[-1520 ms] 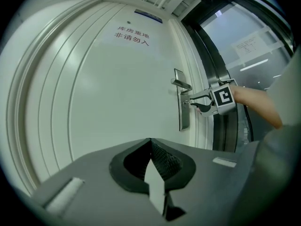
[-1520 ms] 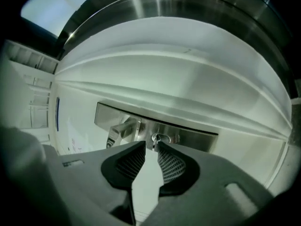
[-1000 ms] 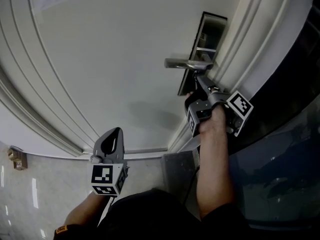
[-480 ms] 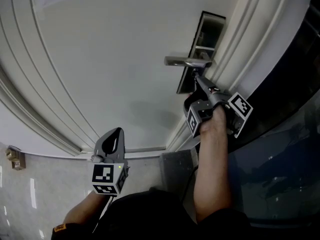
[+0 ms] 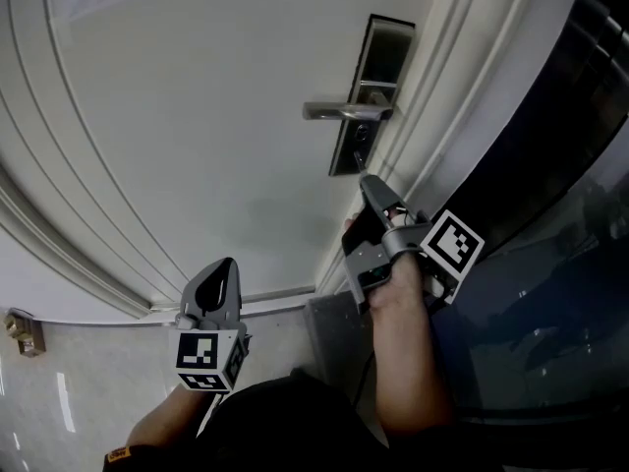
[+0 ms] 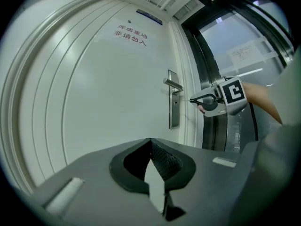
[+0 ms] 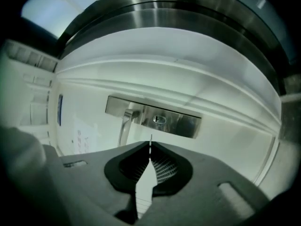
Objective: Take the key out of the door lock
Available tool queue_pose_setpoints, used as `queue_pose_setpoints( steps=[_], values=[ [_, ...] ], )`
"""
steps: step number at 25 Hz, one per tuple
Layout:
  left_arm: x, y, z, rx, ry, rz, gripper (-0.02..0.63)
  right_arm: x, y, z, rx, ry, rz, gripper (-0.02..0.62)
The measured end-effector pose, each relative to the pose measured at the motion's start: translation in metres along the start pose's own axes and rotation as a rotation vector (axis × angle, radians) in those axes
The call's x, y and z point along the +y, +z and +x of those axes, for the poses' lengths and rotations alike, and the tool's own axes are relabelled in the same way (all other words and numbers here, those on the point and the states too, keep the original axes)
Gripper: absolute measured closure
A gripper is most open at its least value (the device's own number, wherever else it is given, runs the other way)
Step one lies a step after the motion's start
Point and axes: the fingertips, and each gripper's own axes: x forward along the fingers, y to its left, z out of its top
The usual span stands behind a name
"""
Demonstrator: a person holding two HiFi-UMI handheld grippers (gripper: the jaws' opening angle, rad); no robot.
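Observation:
The steel lock plate point(image 5: 366, 87) with its lever handle point(image 5: 337, 111) is on the white door. In the right gripper view the keyhole point(image 7: 159, 119) shows as a bare slot with nothing in it. My right gripper point(image 5: 366, 183) hangs a short way back from the plate, jaws together. A thin key blade point(image 7: 150, 142) sticks out edge-on from its tips point(image 7: 150, 149). The left gripper view shows that gripper point(image 6: 194, 99) level with the lower part of the lock plate point(image 6: 174, 105). My left gripper point(image 5: 226, 265) is held low, far from the lock, its jaws point(image 6: 151, 141) closed on nothing.
A dark glass panel point(image 5: 550, 165) in a black frame runs along the door's right side. White mouldings point(image 5: 432, 116) edge the door. Pale marble floor point(image 5: 79, 382) and a small brass doorstop point(image 5: 20, 327) lie at lower left. A printed sign point(image 6: 131, 32) is high on the door.
My right gripper has drawn back from the lock plate, away from the door, with the key blade in its tips. The left gripper has stayed put.

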Motion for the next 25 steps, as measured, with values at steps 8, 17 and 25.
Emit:
queue_pose_setpoints(
  steps=[8, 17, 25],
  values=[
    [0.011, -0.001, -0.035, -0.031, -0.066, -0.034, 0.588, 0.012, -0.060, -0.051, -0.005, -0.070, -0.611, 0.594],
    [0.036, -0.014, -0.085, -0.031, -0.164, -0.035, 0.588, -0.006, -0.156, -0.115, 0.019, -0.244, -1.127, 0.595],
    [0.029, -0.044, -0.122, 0.017, -0.255, -0.033, 0.588, -0.040, -0.207, -0.171, 0.036, -0.370, -1.172, 0.595]
  ],
)
